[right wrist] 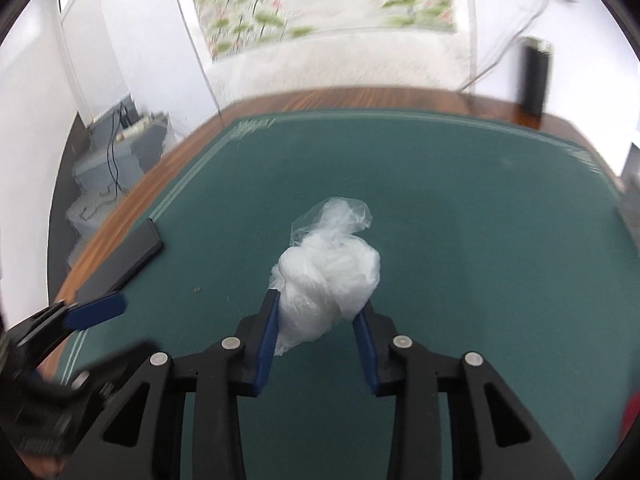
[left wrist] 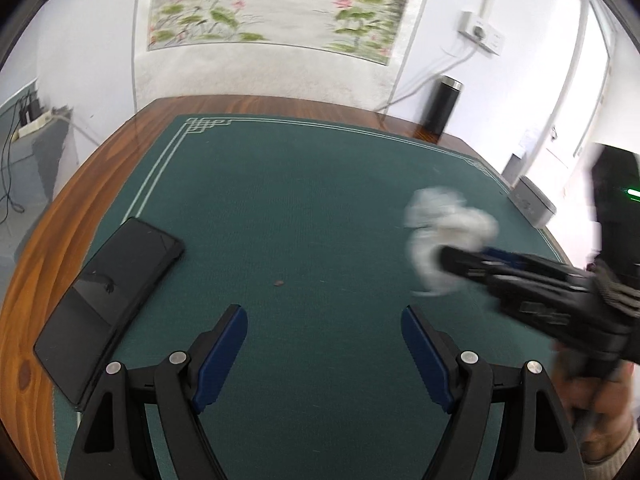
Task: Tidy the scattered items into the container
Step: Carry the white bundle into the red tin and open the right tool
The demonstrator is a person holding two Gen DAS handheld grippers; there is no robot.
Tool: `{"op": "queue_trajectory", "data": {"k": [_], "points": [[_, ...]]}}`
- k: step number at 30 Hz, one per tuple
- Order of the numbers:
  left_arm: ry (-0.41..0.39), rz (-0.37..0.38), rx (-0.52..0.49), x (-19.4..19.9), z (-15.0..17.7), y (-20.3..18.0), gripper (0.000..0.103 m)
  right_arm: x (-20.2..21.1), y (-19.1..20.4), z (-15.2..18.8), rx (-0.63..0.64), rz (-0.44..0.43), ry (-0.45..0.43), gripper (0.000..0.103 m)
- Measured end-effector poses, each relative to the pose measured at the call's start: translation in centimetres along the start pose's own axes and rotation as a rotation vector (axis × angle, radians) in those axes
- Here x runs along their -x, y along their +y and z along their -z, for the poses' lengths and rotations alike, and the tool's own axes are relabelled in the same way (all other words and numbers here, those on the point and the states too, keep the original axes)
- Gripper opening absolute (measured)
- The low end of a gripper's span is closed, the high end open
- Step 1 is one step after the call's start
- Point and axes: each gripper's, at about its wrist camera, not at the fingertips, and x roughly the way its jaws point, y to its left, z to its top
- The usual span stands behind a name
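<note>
Right tool [right wrist: 318, 312] has the bag [right wrist: 326, 276] clamped between its blue pads, a crumpled wad of thin clear plastic, puffy and white where it bunches, with a loose filmy tail sticking up past the tips. It hangs above the green mat [right wrist: 460, 208], over the middle of the worktop [right wrist: 360, 98]. Left tool [left wrist: 324, 344] is spread wide with nothing between its pads, low over the near part of the mat. Container: a grey bin [left wrist: 534, 198] with a rounded rim sits just off the mat's far right corner, seen only from the left wrist, and what is inside cannot be told from here. That same view catches the right tool from the side, blurred, with the bag as a white smear at its tip and a hand [left wrist: 600, 412] gripping underneath. The right wrist gives the sharp look at the bag's wrinkles, and shows the left tool's blue pad poking in at lower left. Both views show the flat black phone [left wrist: 108, 312], glossy, lying at the mat's left edge, partly on the reddish wood. A tiny brown crumb [left wrist: 278, 282] sits on the mat. A dark cylinder flask [left wrist: 444, 108] with a metal cap stands at the far right of the wood.
</note>
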Motion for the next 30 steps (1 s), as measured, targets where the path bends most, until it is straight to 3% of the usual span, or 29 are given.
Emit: {"op": "queue_trajectory", "data": {"k": [4,9,14,17,21,30], "points": [[0.012,0.012,-0.042,-0.1,0.4,-2.0,0.081,7.5,-3.7,2.5,-0.057,0.085,-0.083,0.039],[0.022,0.026,-0.093,0.1,0.9,-5.0,0.081,17.5,-10.1,6.9,-0.162,0.258,-0.189,0.039],[0.031,0.041,-0.143,0.3,1.5,-8.1,0.081,25.7,-15.6,11.2,-0.255,0.445,-0.242,0.039],[0.034,0.053,-0.170,0.5,1.9,-9.8,0.081,29.3,-18.6,13.4,-0.313,0.507,-0.252,0.039],[0.032,0.090,-0.198,1.2,2.5,-12.7,0.081,31.6,-21.3,15.2,-0.382,0.505,-0.257,0.039],[0.042,0.205,-0.232,2.3,3.0,-18.8,0.081,30.2,-22.2,16.7,-0.398,0.472,-0.244,0.039]]}}
